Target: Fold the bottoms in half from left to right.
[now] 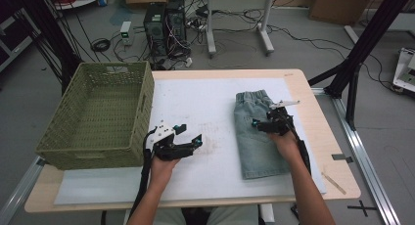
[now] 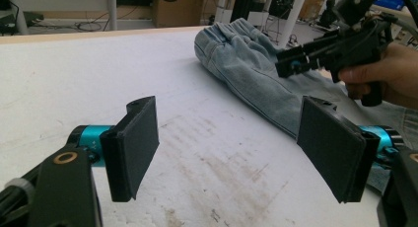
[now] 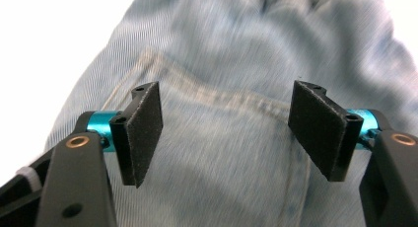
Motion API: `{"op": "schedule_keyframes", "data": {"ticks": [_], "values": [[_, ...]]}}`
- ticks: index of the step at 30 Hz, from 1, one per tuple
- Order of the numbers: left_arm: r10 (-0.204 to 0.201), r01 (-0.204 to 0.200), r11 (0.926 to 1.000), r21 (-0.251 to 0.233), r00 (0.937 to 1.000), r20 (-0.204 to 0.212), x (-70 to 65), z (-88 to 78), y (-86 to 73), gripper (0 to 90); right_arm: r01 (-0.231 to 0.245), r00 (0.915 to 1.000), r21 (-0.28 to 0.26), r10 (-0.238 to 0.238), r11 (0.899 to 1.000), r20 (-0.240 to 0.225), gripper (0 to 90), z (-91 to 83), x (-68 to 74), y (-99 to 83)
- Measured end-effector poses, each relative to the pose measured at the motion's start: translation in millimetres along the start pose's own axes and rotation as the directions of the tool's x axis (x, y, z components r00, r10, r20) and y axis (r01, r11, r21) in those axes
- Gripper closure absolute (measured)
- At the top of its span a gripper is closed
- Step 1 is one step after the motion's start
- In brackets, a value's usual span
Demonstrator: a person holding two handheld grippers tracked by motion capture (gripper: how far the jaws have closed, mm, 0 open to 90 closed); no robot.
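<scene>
A pair of light blue denim shorts [image 1: 257, 137] lies folded lengthwise on the white mat [image 1: 205, 102], waistband toward the far side. My right gripper [image 1: 262, 124] hovers low over the shorts [image 3: 226, 89], above a back pocket seam, jaws open with nothing between the pads [image 3: 143, 131]. My left gripper [image 1: 188, 134] rests over bare mat to the left of the shorts [image 2: 246, 74], jaws open and empty; its pads [image 2: 135, 145] frame the stained mat [image 2: 74, 84]. The left gripper view also catches the right gripper [image 2: 291, 64] and its hand over the denim.
A green woven basket [image 1: 100, 112] stands empty at the table's left, partly over the edge. A strip of wooden table [image 1: 323, 137] runs right of the mat. Computer towers [image 1: 164, 27], cables and a desk frame stand on the floor beyond.
</scene>
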State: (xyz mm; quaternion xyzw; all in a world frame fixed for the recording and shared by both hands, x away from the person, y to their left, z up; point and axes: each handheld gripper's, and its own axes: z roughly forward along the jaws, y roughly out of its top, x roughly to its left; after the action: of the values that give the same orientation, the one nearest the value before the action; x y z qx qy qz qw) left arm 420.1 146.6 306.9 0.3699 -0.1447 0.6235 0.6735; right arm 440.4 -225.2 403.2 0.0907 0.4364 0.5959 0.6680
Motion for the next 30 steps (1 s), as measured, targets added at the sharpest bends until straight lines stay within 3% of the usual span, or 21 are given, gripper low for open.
{"op": "schedule_keyframes", "data": {"ticks": [2,4,7,10,15,18,22,27,30], "values": [[0.0,0.0,1.0,0.001,1.0,0.004,-1.3,-0.2,0.3,24.1,0.042,0.9985,0.015,-0.043,0.999,0.035,30.1,5.5,4.3,-5.1],[0.002,-0.002,1.0,0.001,1.0,0.003,-1.9,-0.4,0.6,24.1,0.042,0.9984,0.016,-0.043,0.999,0.038,30.2,4.3,5.0,-4.9],[0.003,-0.003,1.0,0.0,1.0,0.002,-1.3,-1.0,0.8,24.1,0.018,0.9998,0.019,-0.018,1.0,-0.003,30.0,-5.7,6.5,-5.5],[0.001,-0.001,1.0,-0.002,1.0,0.001,-0.4,-2.2,1.1,24.2,0.036,0.9988,-0.014,-0.037,0.999,-0.032,30.0,-22.1,15.9,-14.2],[0.001,-0.001,1.0,-0.007,1.0,0.002,-1.6,-3.1,2.0,24.1,0.067,0.9978,0.02,-0.066,0.998,-0.009,30.3,-23.0,22.3,-35.8],[0.004,-0.004,1.0,-0.004,1.0,0.003,-2.1,-3.5,2.5,24.1,0.067,0.9977,0.014,-0.067,0.998,-0.003,30.2,-23.3,23.5,-36.6],[0.001,0.0,1.0,-0.006,1.0,0.001,-1.1,-3.1,3.1,24.1,0.05,0.9976,-0.009,-0.051,0.999,-0.048,30.0,-35.6,30.5,-38.7],[0.002,-0.002,1.0,-0.006,1.0,0.003,-2.6,-2.6,3.4,24.1,0.088,0.996,0.027,-0.087,0.996,-0.019,30.2,-37.5,39.6,-51.9],[0.005,-0.005,1.0,-0.005,1.0,0.003,-3.0,-2.8,4.2,24.1,0.073,0.9964,0.014,-0.072,0.997,-0.044,30.1,-44.8,39.4,-51.8]]}}
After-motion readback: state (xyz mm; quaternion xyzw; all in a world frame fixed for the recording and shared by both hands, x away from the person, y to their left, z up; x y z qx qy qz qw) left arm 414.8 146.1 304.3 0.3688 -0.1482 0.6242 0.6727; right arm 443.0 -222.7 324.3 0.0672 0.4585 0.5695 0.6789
